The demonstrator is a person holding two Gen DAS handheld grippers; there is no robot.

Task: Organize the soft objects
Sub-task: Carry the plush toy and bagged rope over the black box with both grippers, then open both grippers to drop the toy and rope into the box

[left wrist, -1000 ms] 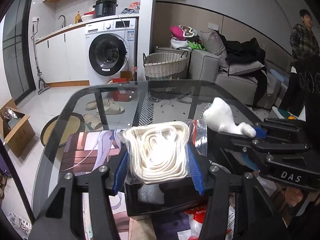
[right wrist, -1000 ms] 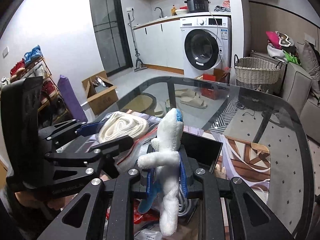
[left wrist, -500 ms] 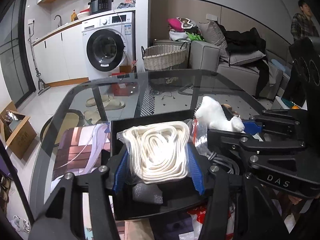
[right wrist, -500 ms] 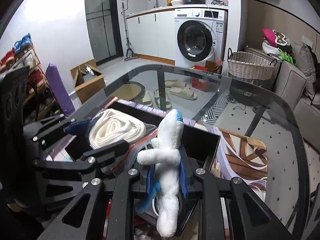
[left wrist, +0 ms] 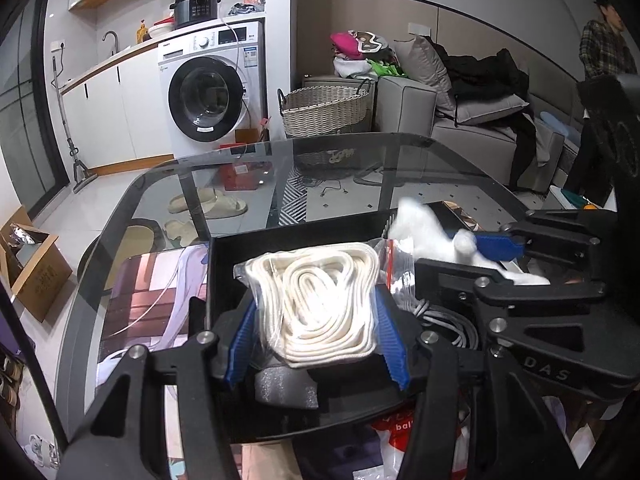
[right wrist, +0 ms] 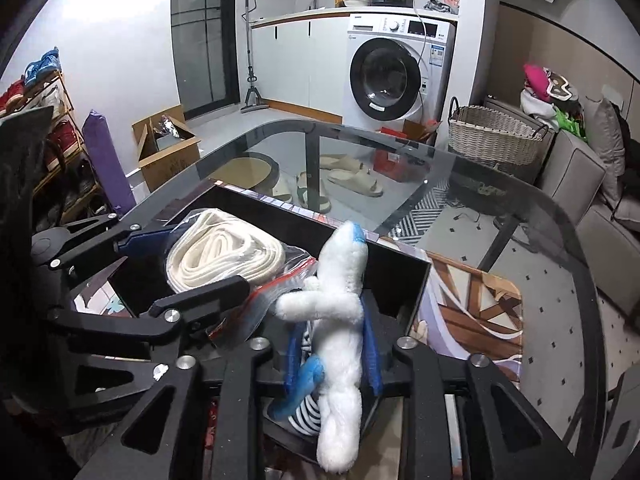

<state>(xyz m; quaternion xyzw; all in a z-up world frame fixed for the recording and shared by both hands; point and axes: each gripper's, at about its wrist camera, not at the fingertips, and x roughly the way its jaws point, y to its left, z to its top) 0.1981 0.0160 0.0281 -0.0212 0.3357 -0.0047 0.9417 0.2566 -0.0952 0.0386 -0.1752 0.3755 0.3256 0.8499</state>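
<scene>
A clear bag of coiled white rope (left wrist: 316, 292) sits squeezed between the blue pads of my left gripper (left wrist: 314, 314), just over the open black box (left wrist: 280, 236) on the glass table. Beside it, a white plush toy with blue tips (right wrist: 340, 280) stands lengthwise between the jaws of my right gripper (right wrist: 332, 344), its lower end down in the same box (right wrist: 400, 256). Those jaws are opening, and a gap shows beside the left pad. Grey cables (left wrist: 452, 324) and a striped item (right wrist: 304, 416) lie in the box under the toy.
The box rests on a printed mat (right wrist: 472, 312) on a rounded glass table (right wrist: 560, 280). A person (left wrist: 604, 40) stands at the far right by the sofa (left wrist: 460, 128). A wicker basket (left wrist: 324, 108), washing machine (left wrist: 212, 92) and cardboard box (right wrist: 168, 148) stand on the floor beyond.
Both grippers have sunk a little toward the black box with their loads. The right gripper's pads have spread slightly from the plush toy.
</scene>
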